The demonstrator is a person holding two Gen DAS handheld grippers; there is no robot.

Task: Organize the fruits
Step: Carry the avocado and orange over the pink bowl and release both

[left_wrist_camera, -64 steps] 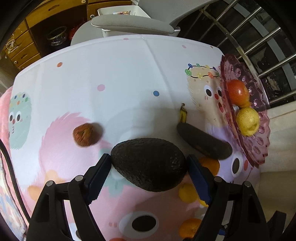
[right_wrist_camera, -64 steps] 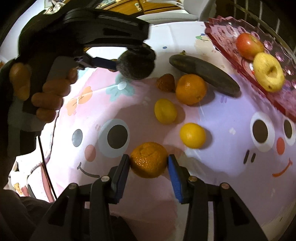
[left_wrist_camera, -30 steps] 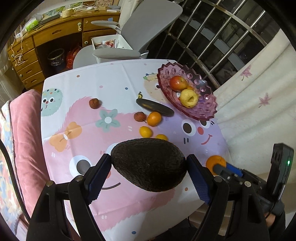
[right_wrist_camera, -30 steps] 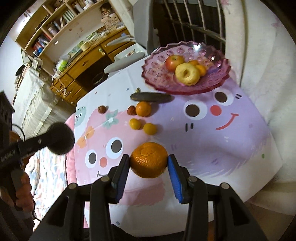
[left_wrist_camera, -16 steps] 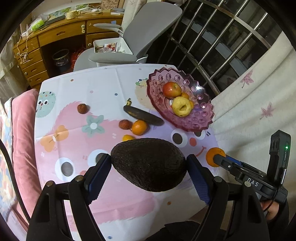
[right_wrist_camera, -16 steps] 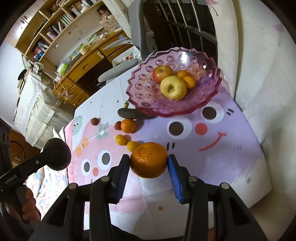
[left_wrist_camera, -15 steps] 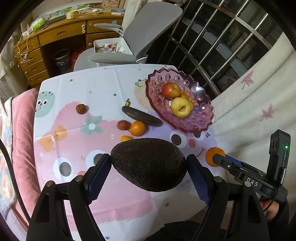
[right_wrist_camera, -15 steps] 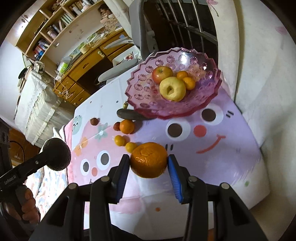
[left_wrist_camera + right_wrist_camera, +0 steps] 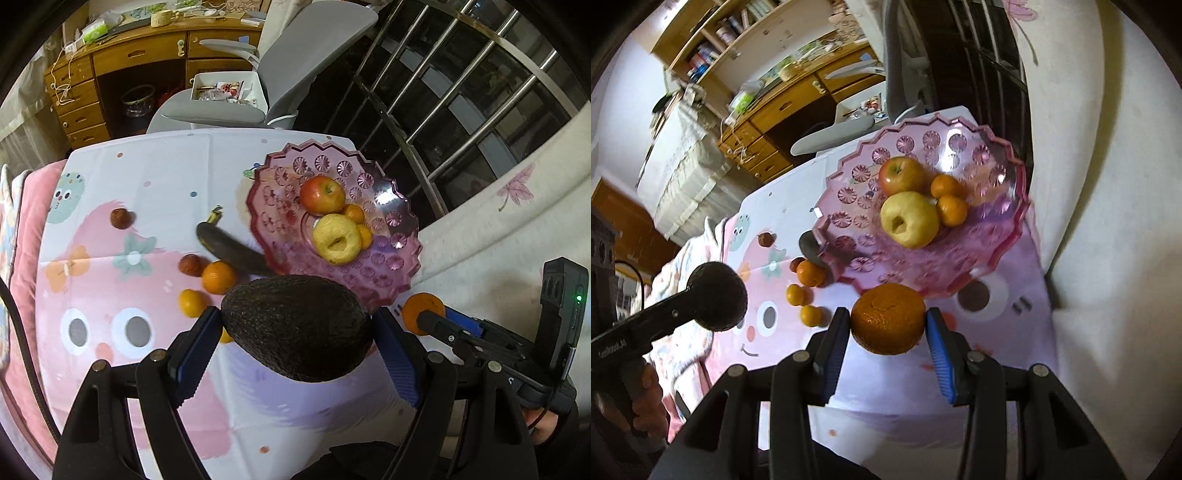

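Both hands were loaded at this point. The left gripper (image 9: 297,328) was clamped on the avocado (image 9: 297,326), pads squeezing its two ends so it sat crosswise, probably the steadiest way to carry something that egg-shaped. The right gripper (image 9: 888,324) pinched an orange (image 9: 888,319) the same way. Both were held up off the table with the pink glass bowl (image 9: 1004,221) just ahead of the fingers, so I'd guess both fruits were headed there, next to the apples. A few small oranges (image 9: 218,277) sat ahead-left on the cloth.
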